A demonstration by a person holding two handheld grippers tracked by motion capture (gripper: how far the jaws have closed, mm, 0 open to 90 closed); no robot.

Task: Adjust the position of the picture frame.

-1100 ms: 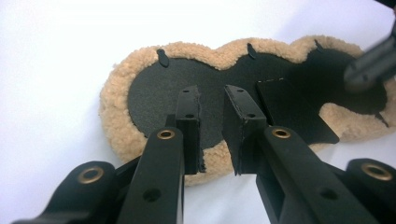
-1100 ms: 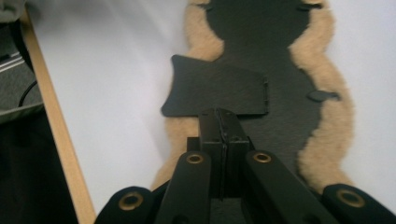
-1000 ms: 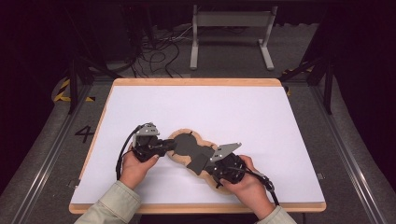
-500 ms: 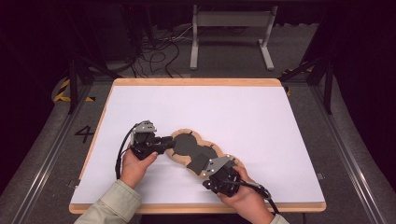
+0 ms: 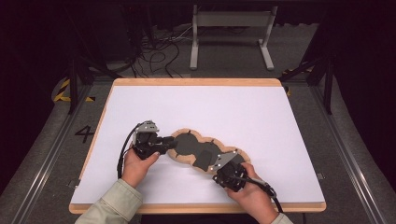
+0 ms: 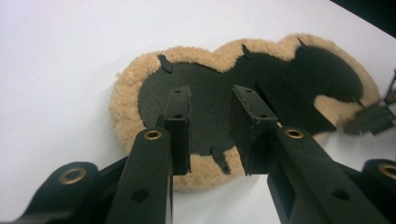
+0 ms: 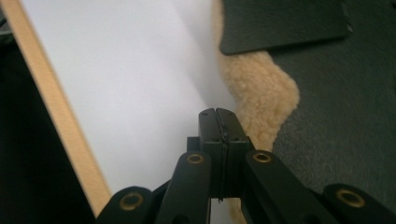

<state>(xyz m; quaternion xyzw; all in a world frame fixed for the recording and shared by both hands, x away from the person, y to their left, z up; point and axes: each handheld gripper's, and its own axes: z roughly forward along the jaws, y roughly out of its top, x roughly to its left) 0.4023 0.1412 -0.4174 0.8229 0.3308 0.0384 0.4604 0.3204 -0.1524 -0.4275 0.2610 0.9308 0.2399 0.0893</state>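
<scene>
A fleece-edged pad [image 5: 201, 150] with a dark inner face lies flat on the white bench [image 5: 261, 116], in the near half, a little left of the middle, and it runs at a slant from the left toward the near right. Its tan woolly border [image 6: 126, 93] goes around the dark part in a wavy line.

The left hand-held gripper [image 5: 169, 143] is at the left end of the pad. In the left gripper view its jaws stand apart above the dark face [image 6: 205, 102]; they have just been opening, and they do not press on anything.

The right hand-held gripper [image 5: 223, 173] is at the near right end of the pad. In the right gripper view its jaws are closed fully against each other, with the woolly edge [image 7: 261, 98] just beside their tips. I cannot tell if they touch it.
</scene>
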